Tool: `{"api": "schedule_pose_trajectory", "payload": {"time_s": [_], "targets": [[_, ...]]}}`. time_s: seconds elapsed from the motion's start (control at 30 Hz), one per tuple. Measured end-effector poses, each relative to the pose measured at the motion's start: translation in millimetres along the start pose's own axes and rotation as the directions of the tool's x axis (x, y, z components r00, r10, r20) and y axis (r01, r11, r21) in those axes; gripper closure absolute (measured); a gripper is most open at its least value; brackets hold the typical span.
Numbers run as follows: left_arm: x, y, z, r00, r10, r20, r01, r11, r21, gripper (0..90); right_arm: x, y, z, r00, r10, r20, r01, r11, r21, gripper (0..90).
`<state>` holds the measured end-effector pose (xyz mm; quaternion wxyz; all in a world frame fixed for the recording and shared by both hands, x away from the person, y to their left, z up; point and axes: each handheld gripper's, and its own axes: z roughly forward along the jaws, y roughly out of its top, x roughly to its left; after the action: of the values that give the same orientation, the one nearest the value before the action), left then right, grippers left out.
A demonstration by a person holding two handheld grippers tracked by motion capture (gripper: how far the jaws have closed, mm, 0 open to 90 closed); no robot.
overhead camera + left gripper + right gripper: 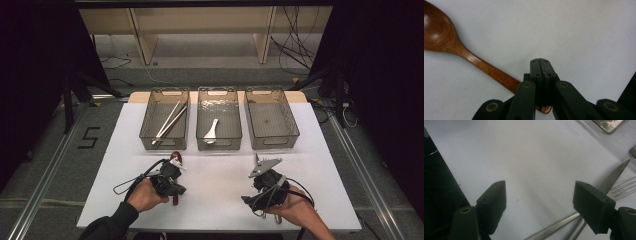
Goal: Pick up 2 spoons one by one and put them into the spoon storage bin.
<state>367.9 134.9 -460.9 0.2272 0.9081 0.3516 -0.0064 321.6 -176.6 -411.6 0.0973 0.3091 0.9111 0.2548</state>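
Wooden spoon [481,65] sits pinched near its handle end by the left tongs [540,65]; lifted so off-centre, it may swivel. Right tongs [540,202] gape, empty.

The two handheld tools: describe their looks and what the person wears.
Both are black. The left tool has linkage arms with brass-coloured pivot rings and a looping black cable. The right tool has blocky black pads, a grey three-cornered plate on top and trailing cables. A dark long sleeve covers the left forearm.

Black two-jaw left gripper [539,61], its linkage arms set with brass-ringed pivots and small screws. Right gripper [539,195] carries blocky black pads; a dark sleeve [107,225] covers the forearm behind the left gripper.
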Motion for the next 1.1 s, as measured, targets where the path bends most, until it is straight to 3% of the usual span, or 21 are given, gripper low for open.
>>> {"api": "schedule_pose_trajectory", "payload": {"time_s": [0.23, 0.3, 0.37, 0.43, 0.57, 0.63, 0.7, 0.93, 1.1], "targets": [[8.4, -3.9, -2.5, 0.9995, -0.016, 0.027, 0.015, 0.9988, 0.046, 88.8, -0.2, 0.0, 0.1, 1.0000, 0.005, -0.001, -0.005, 1.000, 0.000, 27.8], [11.2, -5.4, -4.7, 0.9997, -0.017, 0.015, 0.016, 0.9981, 0.059, 88.8, -0.4, -0.5, 0.3, 1.0000, 0.002, -0.001, -0.002, 1.000, 0.005, 27.8], [15.4, -7.1, -6.3, 0.9996, -0.026, -0.007, 0.026, 0.9980, 0.058, 88.7, -0.7, -0.3, 0.1, 1.0000, 0.004, -0.001, -0.004, 1.000, 0.002, 27.8], [17.5, -7.8, -6.6, 0.9997, -0.026, -0.001, 0.026, 0.9990, 0.037, 88.6, -0.7, -0.4, 0.1, 1.0000, 0.006, -0.001, -0.006, 1.000, 0.004, 27.8], [8.4, -2.9, -0.1, 0.9995, -0.007, 0.031, 0.007, 0.9998, 0.021, 88.5, -0.5, 0.5, 0.3, 1.0000, 0.003, -0.002, -0.003, 1.000, 0.001, 27.9], [3.4, -1.1, 4.9, 0.9986, 0.007, 0.052, -0.009, 0.9993, 0.037, 88.5, -0.2, 0.4, 1.1, 1.0000, 0.004, -0.003, -0.004, 1.000, 0.006, 27.9], [-1.3, -1.3, 7.9, 0.9987, 0.026, 0.044, -0.028, 0.9983, 0.052, 88.5, 0.1, 0.3, 0.9, 1.0000, 0.003, -0.004, -0.003, 1.000, 0.008, 27.9], [2.6, -2.0, 5.5, 0.9985, 0.003, 0.055, -0.008, 0.9956, 0.094, 88.8, -0.9, -0.3, 0.1, 1.0000, 0.006, -0.001, -0.006, 1.000, 0.002, 27.9], [14.5, -9.0, 0.3, 0.9963, -0.033, 0.080, 0.022, 0.9905, 0.135, 88.7, -0.8, -0.1, -1.0, 1.0000, 0.007, 0.002, -0.007, 1.000, -0.001, 27.9]]}}
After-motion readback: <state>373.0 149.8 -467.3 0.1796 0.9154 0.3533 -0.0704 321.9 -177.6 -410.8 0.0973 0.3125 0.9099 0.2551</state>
